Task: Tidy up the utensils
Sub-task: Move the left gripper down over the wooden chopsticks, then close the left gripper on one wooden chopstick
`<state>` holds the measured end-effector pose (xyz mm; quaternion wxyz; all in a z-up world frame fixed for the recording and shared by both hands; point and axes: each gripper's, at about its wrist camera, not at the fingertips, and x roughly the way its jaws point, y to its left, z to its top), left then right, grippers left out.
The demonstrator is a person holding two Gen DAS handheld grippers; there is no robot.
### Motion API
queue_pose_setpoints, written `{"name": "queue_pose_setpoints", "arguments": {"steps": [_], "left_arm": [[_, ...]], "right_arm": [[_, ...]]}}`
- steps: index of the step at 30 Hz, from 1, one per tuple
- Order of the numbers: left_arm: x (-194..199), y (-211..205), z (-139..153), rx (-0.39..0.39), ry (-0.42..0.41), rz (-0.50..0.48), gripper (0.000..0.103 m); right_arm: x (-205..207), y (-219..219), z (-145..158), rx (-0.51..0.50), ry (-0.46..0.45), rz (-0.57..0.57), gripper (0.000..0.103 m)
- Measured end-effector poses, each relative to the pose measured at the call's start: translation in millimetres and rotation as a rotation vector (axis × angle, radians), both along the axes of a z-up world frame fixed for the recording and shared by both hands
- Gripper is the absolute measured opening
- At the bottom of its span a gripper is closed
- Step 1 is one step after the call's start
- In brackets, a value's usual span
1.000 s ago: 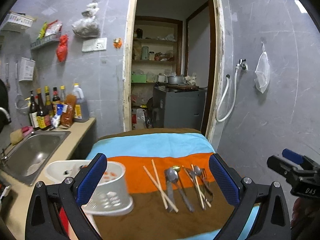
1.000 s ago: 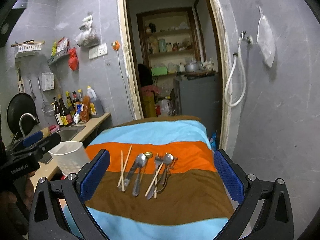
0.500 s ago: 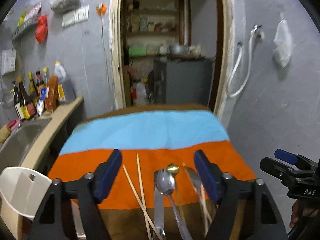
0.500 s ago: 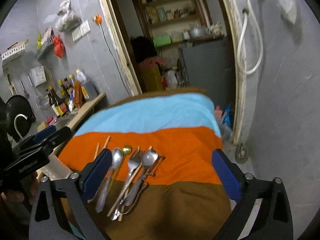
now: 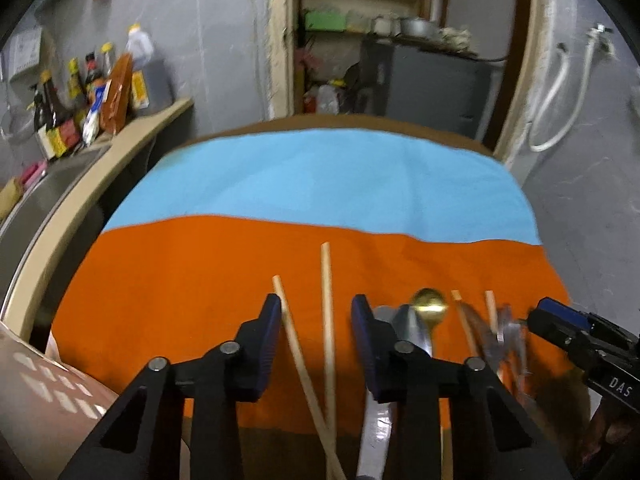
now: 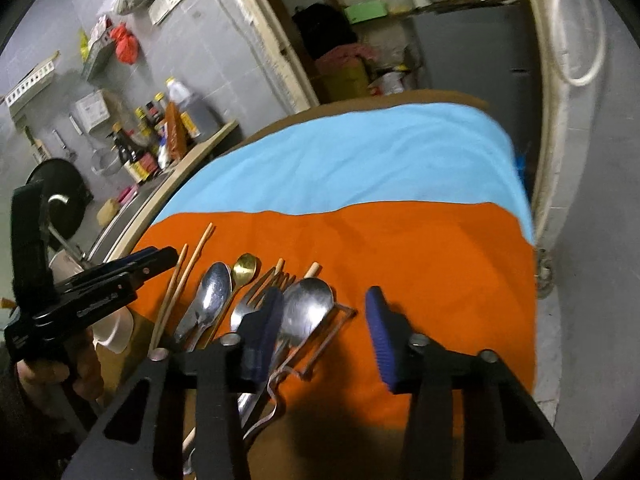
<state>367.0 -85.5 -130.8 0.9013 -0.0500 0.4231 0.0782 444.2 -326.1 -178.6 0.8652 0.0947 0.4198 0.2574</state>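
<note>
Utensils lie in a row on the orange band of a striped cloth (image 5: pixel 200 280). My left gripper (image 5: pixel 316 314) hangs low over two wooden chopsticks (image 5: pixel 327 340), which lie between its closing jaws; the pads do not press on them. To their right are a silver spoon (image 6: pixel 214 292), a gold spoon (image 5: pixel 430 304) and a fork (image 6: pixel 244 312). My right gripper (image 6: pixel 324 306) is closing too, with a large spoon (image 6: pixel 308 308) and a copper wire piece (image 6: pixel 332 336) in its gap, ungripped. Each gripper shows at the edge of the other's view.
A white slotted holder (image 5: pixel 40 392) stands at the cloth's near left corner. Left of the table runs a counter (image 5: pixel 132 136) with a sink and bottles (image 5: pixel 60 120). A doorway (image 5: pixel 380 40) is behind; a grey wall with a hose (image 5: pixel 556 92) is on the right.
Both grippers came down and forward over the utensils, and their jaws narrowed from wide open. The white holder slid to the lower left corner of the left wrist view.
</note>
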Motion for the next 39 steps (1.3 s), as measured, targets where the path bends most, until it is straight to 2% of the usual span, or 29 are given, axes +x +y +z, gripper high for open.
{"name": "queue_pose_setpoints", "arguments": {"steps": [4, 7, 13, 17, 19, 21, 28, 35, 39], "left_arm": [[7.5, 9.4, -10.5, -0.034, 0.048, 0.059, 0.024], [10.1, 15.0, -16.1, -0.059, 0.076, 0.079, 0.024], [12.3, 22.8, -20.5, -0.121, 0.101, 0.092, 0.024], [15.7, 33.2, -22.8, -0.178, 0.110, 0.112, 0.023], [16.9, 34.3, -23.5, -0.206, 0.116, 0.104, 0.013], [19.8, 34.1, -23.7, -0.231, 0.128, 0.093, 0.009], [25.6, 38.9, -26.0, -0.284, 0.173, 0.104, 0.008], [25.1, 36.9, -26.8, -0.273, 0.172, 0.106, 0.008], [23.4, 34.6, -26.5, -0.252, 0.168, 0.097, 0.008]], "right_arm": [[12.8, 4.5, -8.8, 0.009, 0.044, 0.066, 0.035], [21.4, 8.0, -16.2, 0.011, 0.085, 0.111, 0.032], [31.0, 14.8, -17.3, -0.009, 0.109, 0.213, 0.030], [39.2, 10.3, -19.1, -0.012, 0.141, 0.243, 0.016], [42.0, 7.1, -22.2, -0.014, 0.149, 0.253, 0.011], [43.6, 8.8, -22.4, -0.018, 0.152, 0.267, 0.008], [52.4, 11.6, -25.9, -0.015, 0.177, 0.332, 0.008], [58.9, 15.4, -26.5, -0.028, 0.164, 0.421, 0.010], [59.8, 20.6, -24.9, -0.031, 0.146, 0.451, 0.015]]}}
